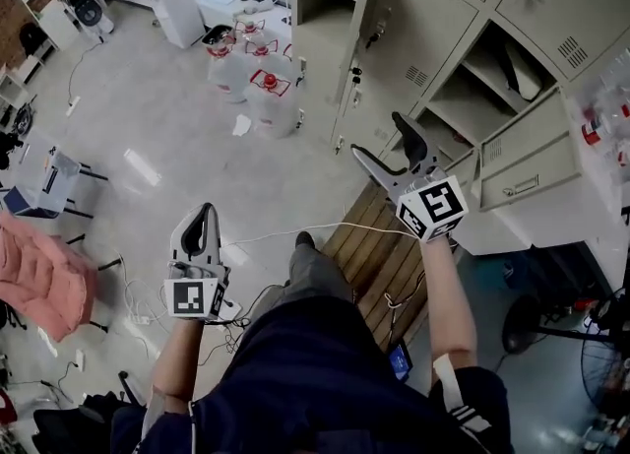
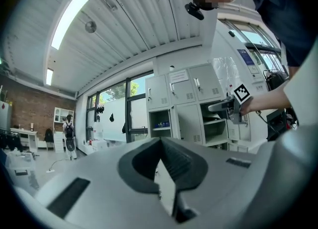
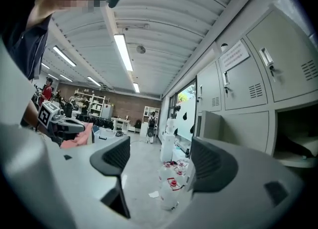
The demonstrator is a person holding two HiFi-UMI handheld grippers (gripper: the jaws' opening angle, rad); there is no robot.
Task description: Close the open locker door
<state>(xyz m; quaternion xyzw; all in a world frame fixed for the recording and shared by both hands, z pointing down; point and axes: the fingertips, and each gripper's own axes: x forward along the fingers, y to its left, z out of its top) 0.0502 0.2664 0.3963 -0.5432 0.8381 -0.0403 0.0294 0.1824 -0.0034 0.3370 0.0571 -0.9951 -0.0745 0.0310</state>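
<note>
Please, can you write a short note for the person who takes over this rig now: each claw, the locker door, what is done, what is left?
Left claw: shut, empty, low, away from the lockers.
Right claw: open, empty, raised toward the lockers, touching nothing.
Open locker door: swung out, right of the right claw; its compartment shows. A second door further along also stands open.
Done: nothing yet. Left: push the door shut.
</note>
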